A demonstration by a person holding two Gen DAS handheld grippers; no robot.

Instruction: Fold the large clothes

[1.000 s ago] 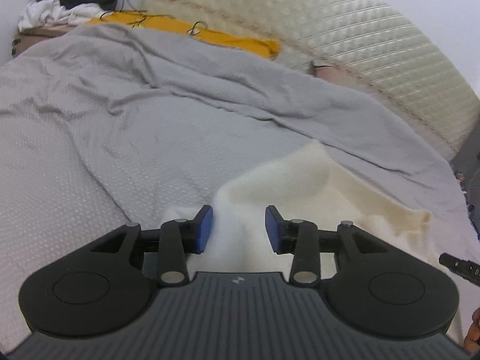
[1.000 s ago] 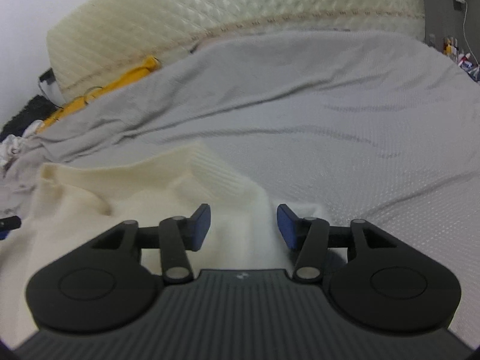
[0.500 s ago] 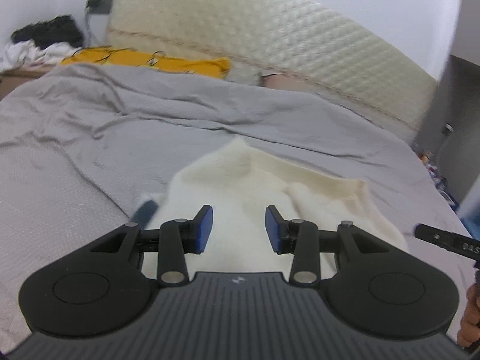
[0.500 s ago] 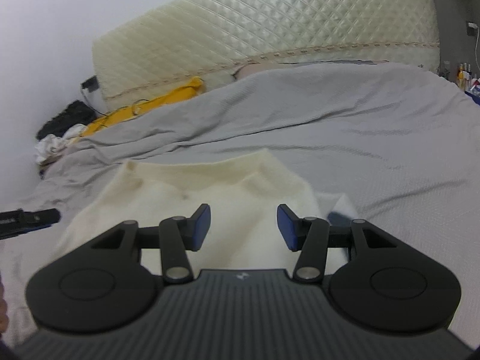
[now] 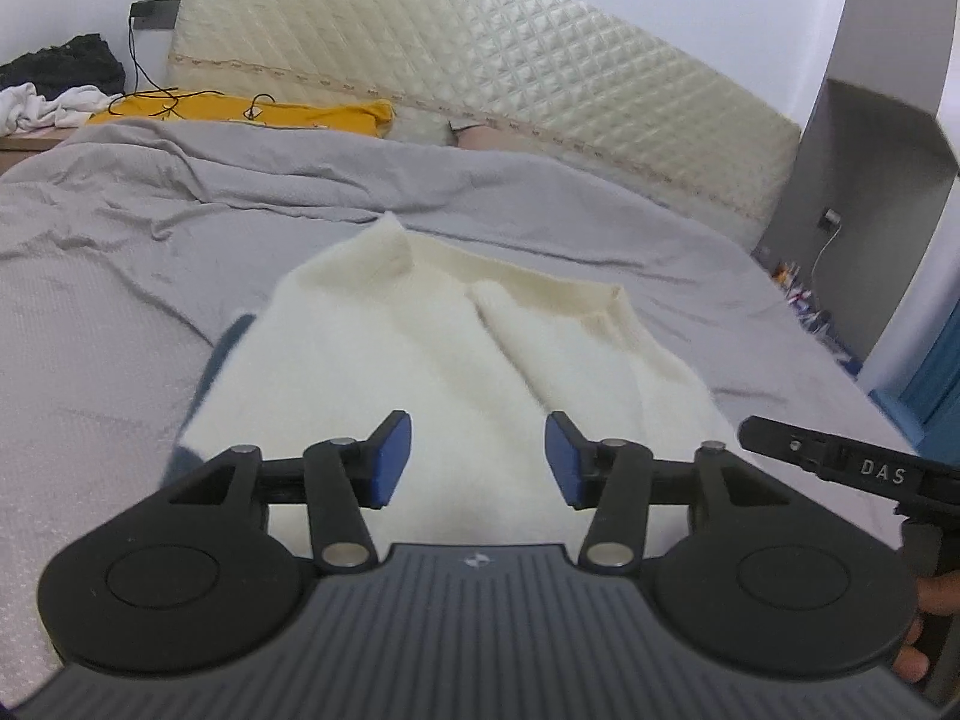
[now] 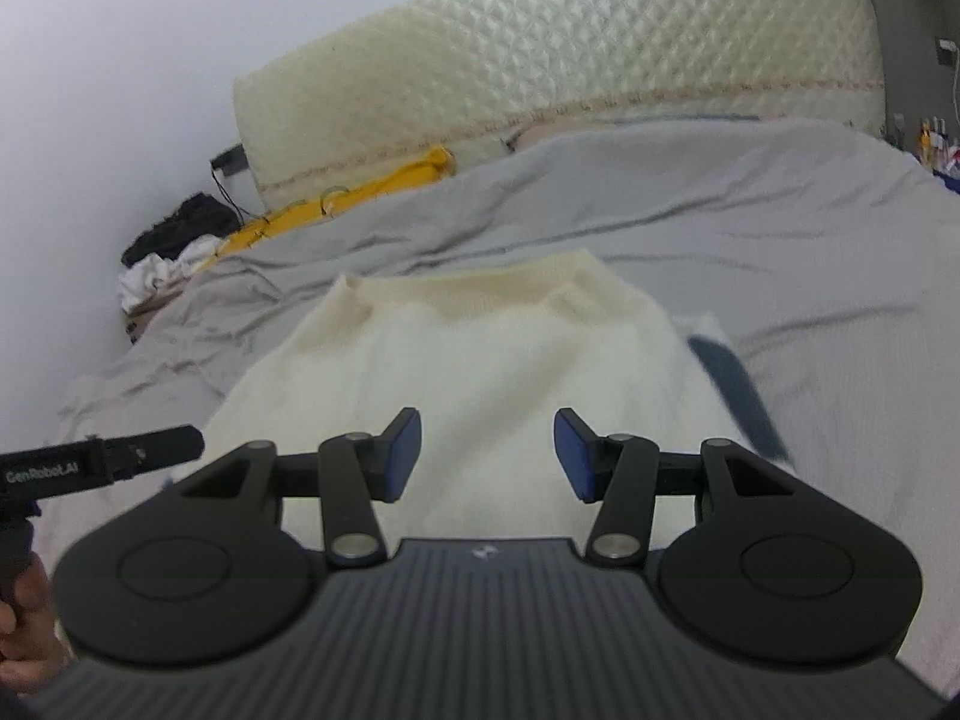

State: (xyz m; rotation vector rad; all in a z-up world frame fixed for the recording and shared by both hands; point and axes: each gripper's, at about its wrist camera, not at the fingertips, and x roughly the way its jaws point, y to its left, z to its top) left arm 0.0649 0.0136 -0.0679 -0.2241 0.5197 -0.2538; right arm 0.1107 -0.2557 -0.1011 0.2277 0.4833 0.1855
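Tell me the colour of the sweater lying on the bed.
Cream white sweater; it shows best in the left wrist view.

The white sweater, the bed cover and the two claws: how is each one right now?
Cream sweater: lying on the bed, partly folded, a sleeve laid across its middle.
Grey bed cover: spread out, wrinkled.
Left claw: jaws opening, nothing pinched, sweater below.
Right claw: jaws apart, nothing pinched.
Yellow cloth: lying flat by the headboard, a cable on it.
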